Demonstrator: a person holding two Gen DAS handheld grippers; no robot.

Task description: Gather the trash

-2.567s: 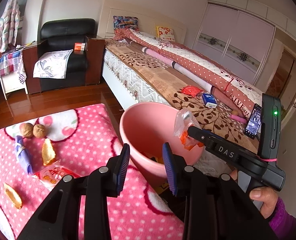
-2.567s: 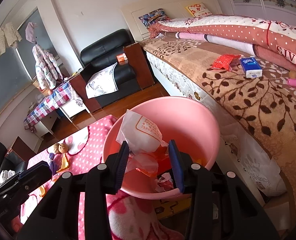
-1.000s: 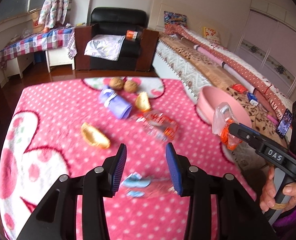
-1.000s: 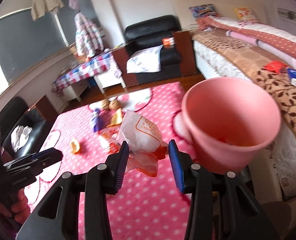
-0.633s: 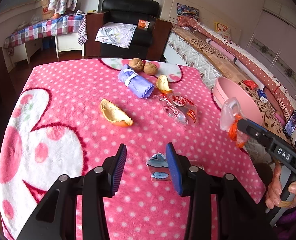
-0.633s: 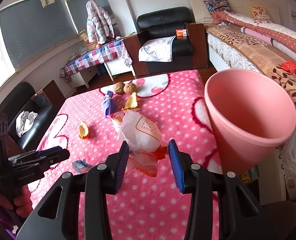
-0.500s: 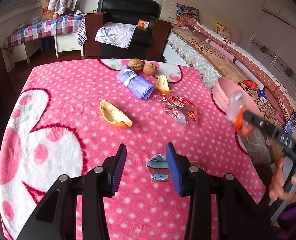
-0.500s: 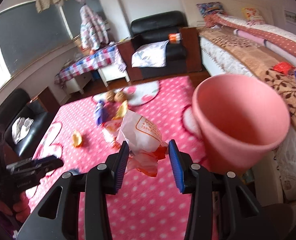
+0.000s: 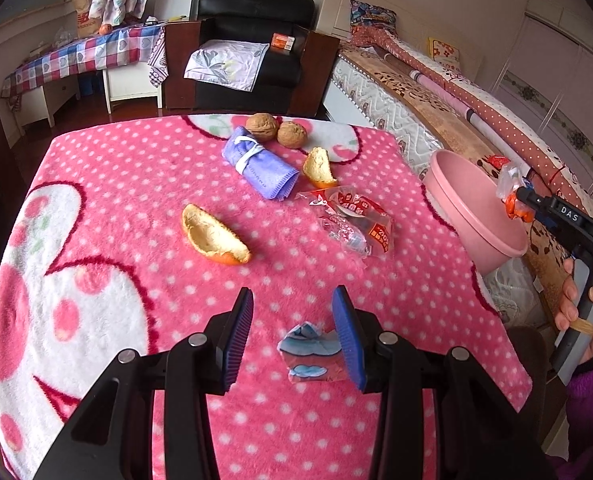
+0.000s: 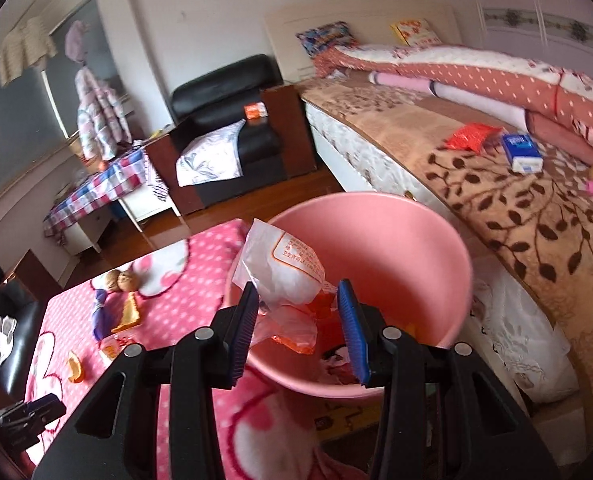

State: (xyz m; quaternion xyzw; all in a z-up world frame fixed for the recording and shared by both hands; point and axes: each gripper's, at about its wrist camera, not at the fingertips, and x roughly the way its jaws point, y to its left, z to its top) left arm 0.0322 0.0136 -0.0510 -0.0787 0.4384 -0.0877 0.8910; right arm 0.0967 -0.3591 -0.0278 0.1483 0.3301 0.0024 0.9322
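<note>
Plastic wrapper [image 10: 292,276] clenched in right jaws above pink bin [image 10: 408,248], left jaws released (blue scrap [image 9: 310,354] between).

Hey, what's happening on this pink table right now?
A person is clearing trash with a claw in each hand. The right claw holds a crumpled plastic wrapper over the pink bucket beside the table, not yet dropped. The left claw is open above a small blue wrapper on the pink blanket. Two orange peels, a clear wrapper, a purple cloth roll and two walnuts remain there.
</note>
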